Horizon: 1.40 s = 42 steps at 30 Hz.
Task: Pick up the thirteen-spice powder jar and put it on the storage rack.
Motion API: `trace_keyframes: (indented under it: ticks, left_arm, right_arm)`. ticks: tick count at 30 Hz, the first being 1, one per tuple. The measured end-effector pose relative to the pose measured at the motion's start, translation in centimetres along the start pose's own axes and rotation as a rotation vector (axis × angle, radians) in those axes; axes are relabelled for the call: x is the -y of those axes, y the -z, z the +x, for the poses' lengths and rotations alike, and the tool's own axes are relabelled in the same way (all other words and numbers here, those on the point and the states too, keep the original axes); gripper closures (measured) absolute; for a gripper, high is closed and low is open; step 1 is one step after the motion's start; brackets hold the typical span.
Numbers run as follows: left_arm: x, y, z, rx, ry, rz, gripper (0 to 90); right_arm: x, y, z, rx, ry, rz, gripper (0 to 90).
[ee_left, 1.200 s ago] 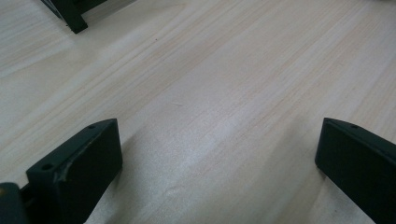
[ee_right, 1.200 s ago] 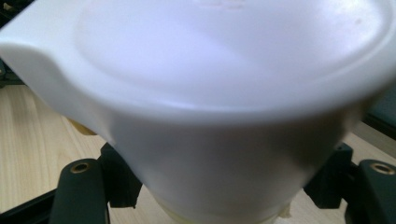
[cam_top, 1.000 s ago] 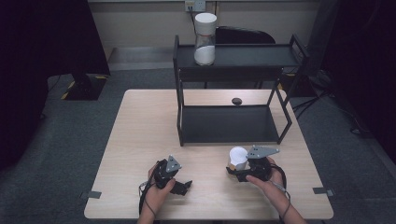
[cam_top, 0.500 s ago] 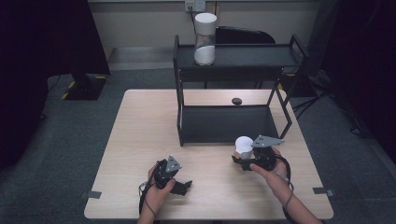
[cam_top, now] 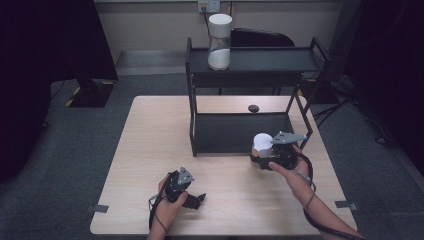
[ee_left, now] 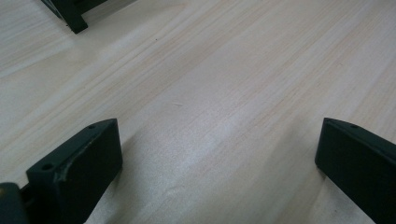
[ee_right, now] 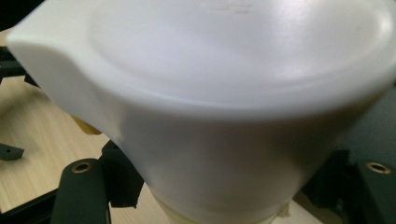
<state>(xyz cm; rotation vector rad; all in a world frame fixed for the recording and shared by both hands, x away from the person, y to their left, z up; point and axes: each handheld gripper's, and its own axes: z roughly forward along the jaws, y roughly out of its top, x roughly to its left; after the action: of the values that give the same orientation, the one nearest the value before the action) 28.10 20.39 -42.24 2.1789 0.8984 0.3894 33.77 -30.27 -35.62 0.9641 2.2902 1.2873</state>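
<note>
A: In front of the black shelf rack [cam_top: 250, 100], high view: the right gripper [cam_top: 260, 159] carries a white-lidded jar [cam_top: 262, 144] just off the rack's lower right opening, apparently above the table [cam_top: 150, 150]. A second, taller jar [cam_top: 219, 41] stands on the rack's top shelf, left end. A small dark object [cam_top: 253, 108] lies on the table behind the rack.

B: Left side?

A: The left gripper [cam_top: 196, 200] sits well forward and left of the rack, low over the wood, holding nothing.

B: Step in hand, as you judge it?

A: Likely shelving the jar. Keep it upright, hold the clamp steady, approach the rack opening square-on, and clear the front right post before setting down. I can't tell which shelf is meant.

B: Left gripper view?

A: Jaws spread wide, bare wood [ee_left: 210, 93] between them. One rack foot [ee_left: 70, 16] shows at top left.

B: Right gripper view?

A: White lid [ee_right: 224, 60] very close and blurred. Jaws pinch the jar below the lid; the contact itself is hidden behind the lid's overhang. A yellowish band [ee_right: 86, 125] peeks out beneath; contents unreadable.

B: Other limits?

A: From the high view I can't confirm whether the jar base is off the table.
</note>
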Motion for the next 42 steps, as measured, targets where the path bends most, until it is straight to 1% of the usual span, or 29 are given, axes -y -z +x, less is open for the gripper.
trace_keyframes:
  ticks: [5, 7, 13, 15, 16, 19, 26, 29, 36, 42]
  left_arm:
    - [0.0, 0.0, 0.0, 0.0, 0.0, 0.0, 0.0]
    - [0.0, 0.0, 0.0, 0.0, 0.0, 0.0, 0.0]
    - [0.0, 0.0, 0.0, 0.0, 0.0, 0.0, 0.0]
    - [0.0, 0.0, 0.0, 0.0, 0.0, 0.0, 0.0]
    - [0.0, 0.0, 0.0, 0.0, 0.0, 0.0, 0.0]
    - [0.0, 0.0, 0.0, 0.0, 0.0, 0.0, 0.0]
    - [0.0, 0.0, 0.0, 0.0, 0.0, 0.001, 0.0]
    - [0.0, 0.0, 0.0, 0.0, 0.0, 0.001, 0.0]
    - [0.0, 0.0, 0.0, 0.0, 0.0, 0.001, 0.0]
    - [0.0, 0.0, 0.0, 0.0, 0.0, 0.001, 0.0]
  right_arm:
    - [-1.6, 0.1, -0.2, -0.008, 0.001, -0.002, 29.2]
    - [-2.3, 0.2, -0.1, 0.0, 0.014, 0.004, 29.2]
    - [-4.5, 0.8, -0.7, -0.009, 0.004, -0.005, 29.3]
    - [-5.1, 1.0, -0.9, -0.011, -0.001, -0.01, 29.3]
    - [-5.1, 1.0, -0.9, -0.011, -0.001, -0.01, 29.3]
    - [-6.1, 1.3, -1.0, -0.006, -0.002, -0.018, 29.3]
    - [-8.2, 1.9, -1.4, -0.005, 0.006, -0.013, 29.4]
    - [-9.0, 2.2, -1.4, -0.006, 0.01, -0.019, 29.4]
    - [-10.7, 3.0, -1.8, -0.022, 0.012, -0.033, 29.5]
    - [-12.5, 3.6, -2.0, -0.029, 0.022, -0.026, 29.5]
